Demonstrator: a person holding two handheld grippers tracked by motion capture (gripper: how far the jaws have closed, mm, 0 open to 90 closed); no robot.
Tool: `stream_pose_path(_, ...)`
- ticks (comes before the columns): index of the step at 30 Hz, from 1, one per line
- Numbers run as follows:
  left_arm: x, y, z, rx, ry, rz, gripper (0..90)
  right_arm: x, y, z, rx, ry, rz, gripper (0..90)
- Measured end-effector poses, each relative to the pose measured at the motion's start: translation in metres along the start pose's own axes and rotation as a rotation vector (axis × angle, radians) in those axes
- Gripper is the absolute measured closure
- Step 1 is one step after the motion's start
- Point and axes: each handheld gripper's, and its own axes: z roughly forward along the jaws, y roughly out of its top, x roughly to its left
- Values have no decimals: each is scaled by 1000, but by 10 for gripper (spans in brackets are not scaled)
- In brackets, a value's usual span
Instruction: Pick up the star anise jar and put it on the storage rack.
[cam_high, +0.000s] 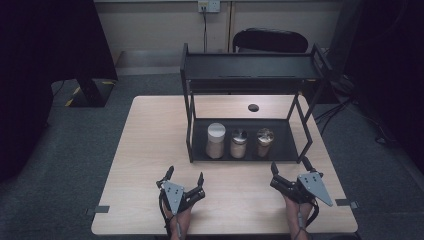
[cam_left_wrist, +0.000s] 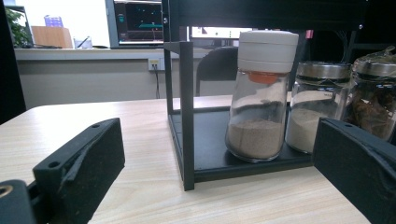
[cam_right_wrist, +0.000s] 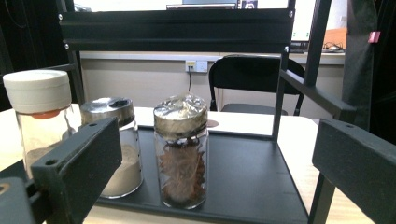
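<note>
Both tongs, left (cam_high: 185, 181) & right (cam_high: 290, 173), we hold wide open w/ nothing in them, low over the tabletop (cam_high: 145, 150). Just past them, 3 jars stand on the black rack's (cam_high: 250, 65) bottom shelf: white-lid jar (cam_high: 216, 141), middle jar (cam_high: 239, 144), foil-top jar (cam_high: 264, 142).

Table (cam_high: 150, 150): pale wood grain. Rack (cam_high: 250, 65): black frame, black shelves. Jar with white cap (cam_high: 216, 140): clear glass, orange ring under cap, beige powder. Middle jar (cam_high: 239, 143): clear glass, silver lid, off-white powder. Jar at 3 o'clock of it (cam_high: 265, 142): clear glass, crinkled silver top, reddish-brown contents. Left tool (cam_high: 186, 182): black jaws, grey plate. Right tool (cam_high: 290, 172): black jaws, grey plate. Floor (cam_high: 75, 150): dark grey carpet. Chair (cam_high: 270, 41): black.
</note>
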Motion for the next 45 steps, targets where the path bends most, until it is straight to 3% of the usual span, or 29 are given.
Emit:
stream_pose_path(25,0,0,0,0,0,0,21,8,-18,-15,12,-20,-1,11)
stream_pose_path(45,0,0,0,0,0,0,21,9,-34,-16,49,-24,2,12)
